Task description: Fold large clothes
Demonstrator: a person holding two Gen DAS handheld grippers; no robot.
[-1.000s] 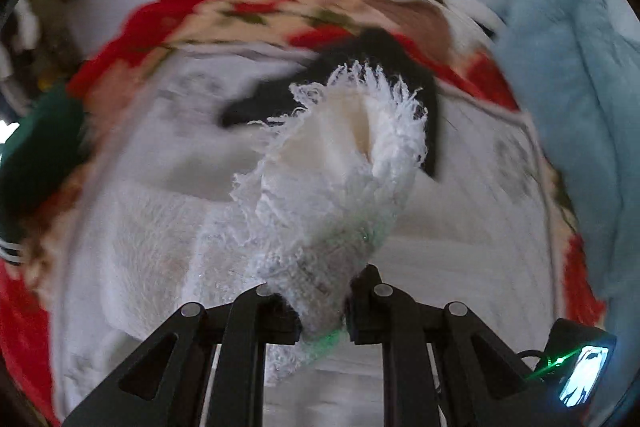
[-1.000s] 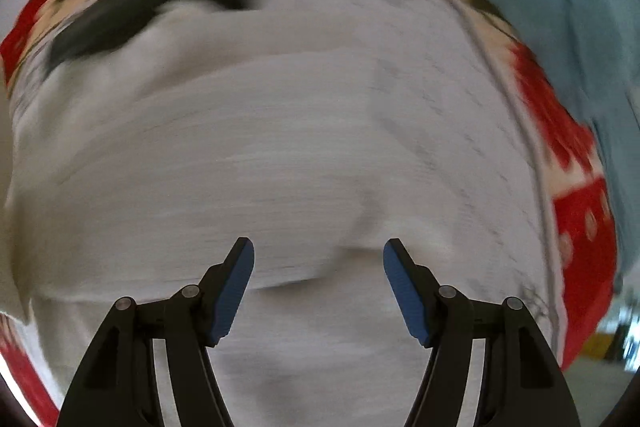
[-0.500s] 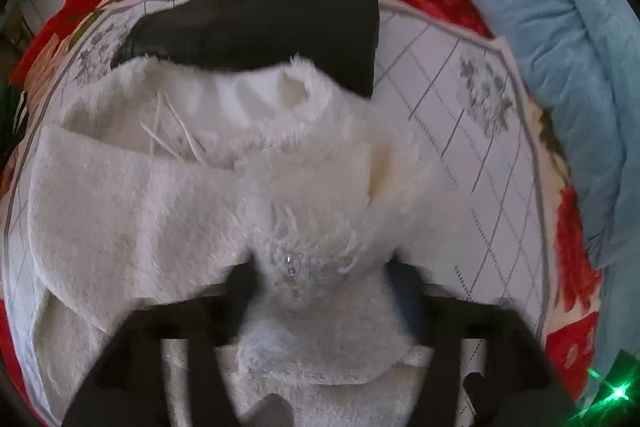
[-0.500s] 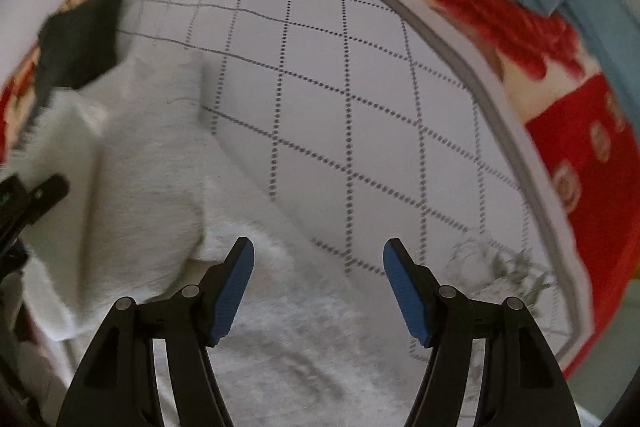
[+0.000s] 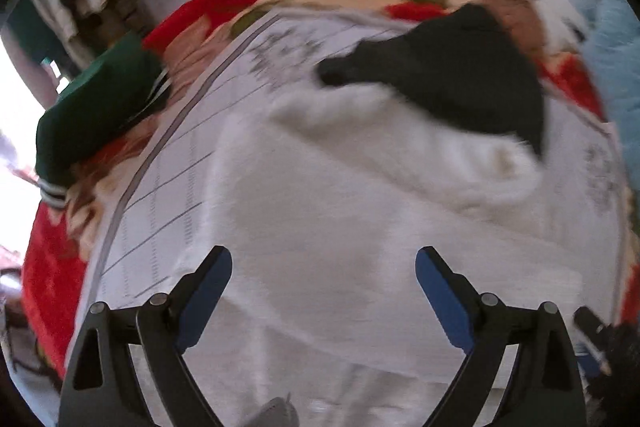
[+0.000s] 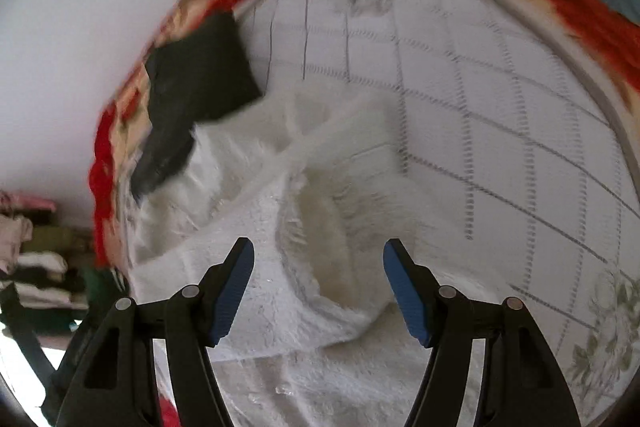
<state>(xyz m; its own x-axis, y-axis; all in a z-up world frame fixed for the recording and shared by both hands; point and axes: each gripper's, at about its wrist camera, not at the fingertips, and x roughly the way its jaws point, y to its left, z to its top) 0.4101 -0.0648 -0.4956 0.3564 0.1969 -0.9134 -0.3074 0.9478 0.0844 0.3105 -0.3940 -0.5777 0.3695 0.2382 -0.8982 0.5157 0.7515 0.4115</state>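
A fluffy white garment (image 5: 360, 227) is seen spread on a quilted sheet (image 6: 500, 99) on the bed, beside a black garment (image 5: 460, 75). The left tongs (image 5: 323, 291) are caught opening above it, nothing held between the jaws; the right tongs (image 6: 318, 287) are held released over a folded-in sleeve (image 6: 320, 227). A fold appears just laid; a fresh edge must be gripped next.
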